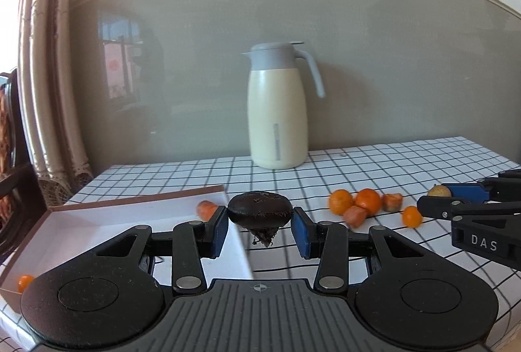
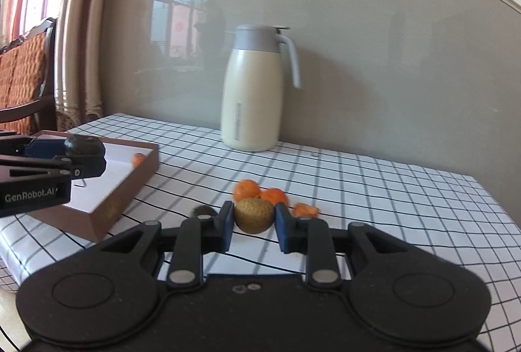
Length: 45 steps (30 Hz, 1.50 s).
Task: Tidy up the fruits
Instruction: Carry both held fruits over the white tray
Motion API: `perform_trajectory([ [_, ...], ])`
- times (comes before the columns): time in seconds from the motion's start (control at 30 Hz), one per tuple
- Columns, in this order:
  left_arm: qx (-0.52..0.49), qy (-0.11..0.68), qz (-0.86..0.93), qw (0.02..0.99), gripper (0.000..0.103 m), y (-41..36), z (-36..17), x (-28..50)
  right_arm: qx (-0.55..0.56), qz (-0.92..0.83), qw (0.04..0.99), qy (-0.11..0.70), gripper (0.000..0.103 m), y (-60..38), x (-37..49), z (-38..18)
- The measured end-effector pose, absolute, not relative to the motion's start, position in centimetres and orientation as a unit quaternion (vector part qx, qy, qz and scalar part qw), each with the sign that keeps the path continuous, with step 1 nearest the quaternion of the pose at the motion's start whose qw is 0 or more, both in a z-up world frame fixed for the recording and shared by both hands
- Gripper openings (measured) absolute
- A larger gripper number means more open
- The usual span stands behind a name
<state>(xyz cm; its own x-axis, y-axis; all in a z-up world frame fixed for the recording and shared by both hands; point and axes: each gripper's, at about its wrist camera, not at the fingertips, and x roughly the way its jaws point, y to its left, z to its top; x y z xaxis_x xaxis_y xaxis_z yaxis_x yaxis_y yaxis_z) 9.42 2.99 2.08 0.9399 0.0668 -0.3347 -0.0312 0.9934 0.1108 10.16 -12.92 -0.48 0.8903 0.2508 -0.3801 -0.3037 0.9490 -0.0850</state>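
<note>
Left wrist view: dark fruit (image 1: pixel 259 211) pinched between blue pads (image 1: pixel 218 227) of left gripper (image 1: pixel 260 230), up in the air over the edge of the box (image 1: pixel 136 199).
Left jaws: narrow, pressed on the dark fruit's two sides.
Right wrist view: brown fruit (image 2: pixel 254 215) pinched in right gripper (image 2: pixel 254 226), above the cloth (image 2: pixel 390 205), near the orange pile.
Right jaws: very narrow, tight on the brown fruit.
Box: open, white inside, one orange piece (image 1: pixel 205 209) at the far end, one small orange (image 1: pixel 24 282) at the near corner.
Still on the cloth: two oranges (image 1: pixel 341 201) (image 1: pixel 368 200), some orange bits (image 1: pixel 392 202), one dark fruit (image 2: pixel 203 210) by the box.
Slip risk: dark fruit round and smooth, held only at its widest part; may pop out with a quick swing.
Drop risk: letting go too high; may bounce out of the low box.
Bump risk: both grippers close side by side; may knock together on the way to the box.
Squash risk: brown fruit small, tight squeeze; may crack the skin.
Jug (image 1: pixel 276 106): well apart at the wall, safe unless a hand swings far back.
Pile risk: low pass with right gripper; may roll the oranges off.
</note>
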Motion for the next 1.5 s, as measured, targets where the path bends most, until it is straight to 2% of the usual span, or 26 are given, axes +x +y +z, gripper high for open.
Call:
perform_trajectory([
  [1.0, 0.009, 0.176, 0.166, 0.97, 0.042, 18.3, 1.1, 6.2, -0.097, 0.274, 0.943, 0.159, 0.018, 0.5, 10.6, 0.0],
  [1.5, -0.002, 0.176, 0.201, 0.964, 0.042, 22.6, 1.0, 9.1, -0.111, 0.288, 0.937, 0.166, 0.018, 3.7, 13.6, -0.7],
])
